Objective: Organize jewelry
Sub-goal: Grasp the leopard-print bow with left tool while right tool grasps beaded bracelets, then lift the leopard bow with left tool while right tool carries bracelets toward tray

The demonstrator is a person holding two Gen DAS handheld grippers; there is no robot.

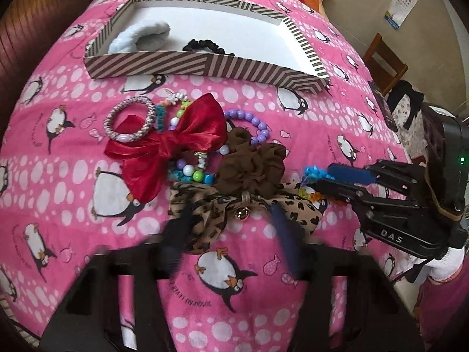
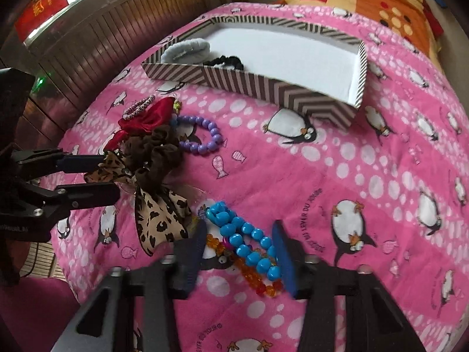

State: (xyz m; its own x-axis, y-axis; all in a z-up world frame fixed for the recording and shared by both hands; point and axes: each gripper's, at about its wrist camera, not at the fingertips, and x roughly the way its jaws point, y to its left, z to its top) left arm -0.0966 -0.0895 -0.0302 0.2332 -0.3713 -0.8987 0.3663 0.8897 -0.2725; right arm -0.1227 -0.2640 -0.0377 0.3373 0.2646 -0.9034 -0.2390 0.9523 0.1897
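On the pink penguin blanket [image 1: 73,176] lies a heap of accessories. My left gripper [image 1: 231,234] points down over the leopard-print bow [image 1: 211,214]. Its blurred fingers flank the bow's knot, and I see no firm pinch. The right wrist view shows that gripper [image 2: 110,176] with the bow [image 2: 158,217] at its tips. My right gripper [image 2: 237,252] straddles a blue bead bracelet [image 2: 249,243] and an orange bead bracelet [image 2: 249,272]. One pad touches the blue beads and the other stands apart. A red bow [image 1: 176,143], a brown scrunchie [image 1: 252,164] and a purple bracelet [image 1: 258,126] lie close by.
A striped box [image 1: 205,67] sits at the far side, holding a light blue scrunchie [image 1: 140,35] and a black scrunchie [image 1: 205,45]. A woven hair ring [image 1: 129,123] lies left of the red bow. A wooden chair [image 1: 381,58] stands beyond the bed's right edge.
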